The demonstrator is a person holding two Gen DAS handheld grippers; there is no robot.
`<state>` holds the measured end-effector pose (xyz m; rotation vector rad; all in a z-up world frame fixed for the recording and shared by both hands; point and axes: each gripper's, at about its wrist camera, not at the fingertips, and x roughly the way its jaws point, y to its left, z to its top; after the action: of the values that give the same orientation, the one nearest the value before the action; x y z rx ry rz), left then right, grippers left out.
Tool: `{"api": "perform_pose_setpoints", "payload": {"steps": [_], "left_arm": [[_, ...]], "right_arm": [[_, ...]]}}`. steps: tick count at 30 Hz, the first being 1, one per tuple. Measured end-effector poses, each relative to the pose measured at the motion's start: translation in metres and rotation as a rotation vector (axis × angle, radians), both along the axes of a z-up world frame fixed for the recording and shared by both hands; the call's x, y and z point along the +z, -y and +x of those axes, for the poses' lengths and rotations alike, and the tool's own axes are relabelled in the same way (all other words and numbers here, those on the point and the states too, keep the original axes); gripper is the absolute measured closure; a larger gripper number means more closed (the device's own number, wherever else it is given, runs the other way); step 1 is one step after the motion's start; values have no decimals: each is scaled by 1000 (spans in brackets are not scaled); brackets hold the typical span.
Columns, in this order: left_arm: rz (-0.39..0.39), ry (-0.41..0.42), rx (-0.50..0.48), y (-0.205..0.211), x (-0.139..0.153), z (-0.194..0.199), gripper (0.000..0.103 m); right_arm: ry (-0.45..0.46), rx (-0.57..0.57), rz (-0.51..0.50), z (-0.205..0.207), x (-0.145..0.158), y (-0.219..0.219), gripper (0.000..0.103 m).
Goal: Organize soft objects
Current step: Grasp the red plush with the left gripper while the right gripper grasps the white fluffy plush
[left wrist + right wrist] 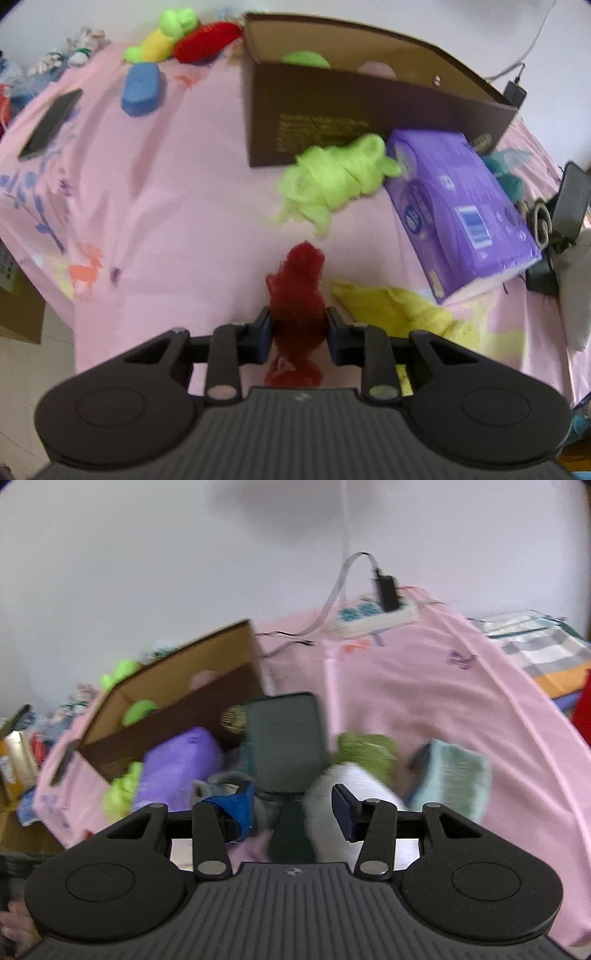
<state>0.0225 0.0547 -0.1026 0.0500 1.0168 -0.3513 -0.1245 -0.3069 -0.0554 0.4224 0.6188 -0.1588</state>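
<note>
My left gripper is shut on a dark red fluffy bundle, held above the pink sheet. Ahead lie a lime green yarn bundle, a yellow cloth and a purple tissue pack. The brown cardboard box stands behind them with a green and a pink soft thing inside. In the right wrist view my right gripper is open with nothing gripped, above a dark phone on a stand, a white roll and a grey-blue cloth.
Red, yellow-green and blue plush toys lie at the far left of the sheet, with a black phone beside them. A power strip with cables sits at the back. A light teal pack and green yarn lie to the right.
</note>
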Motion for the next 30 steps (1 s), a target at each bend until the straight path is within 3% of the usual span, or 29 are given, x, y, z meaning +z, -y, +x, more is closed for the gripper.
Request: {"api": "perform_pose_setpoints", "payload": {"steps": [8,14,17,18,22,24,28,30], "left_arm": [[-28,84,32,-8,33,9,76],[-48,108,-15,10,41,10,75],[-56,103,-27,17,42,11,75],[-58,101,-32,19,42,12,75],[-57,110,-48,26,43,11,75],[-61,111,-51,29,43,12,75],[-62,112,-58,32,43,13,75],[-60,115,-65,35,43,13,75]], "right_arm": [[-119,-35,-59,-8,-18,20,72],[-169,-19,26,-9,-36,30,71],[-218,57,34,-1,-40,20,70],[-243,83,20,3,-42,14,68],[-270,115,-200,10,-51,-16,66],[-282,119,-243,12,-56,-21,65],[-296,107,-220,22,-64,-12,61],[-294,95,-199,22,-63,-9,65]]}}
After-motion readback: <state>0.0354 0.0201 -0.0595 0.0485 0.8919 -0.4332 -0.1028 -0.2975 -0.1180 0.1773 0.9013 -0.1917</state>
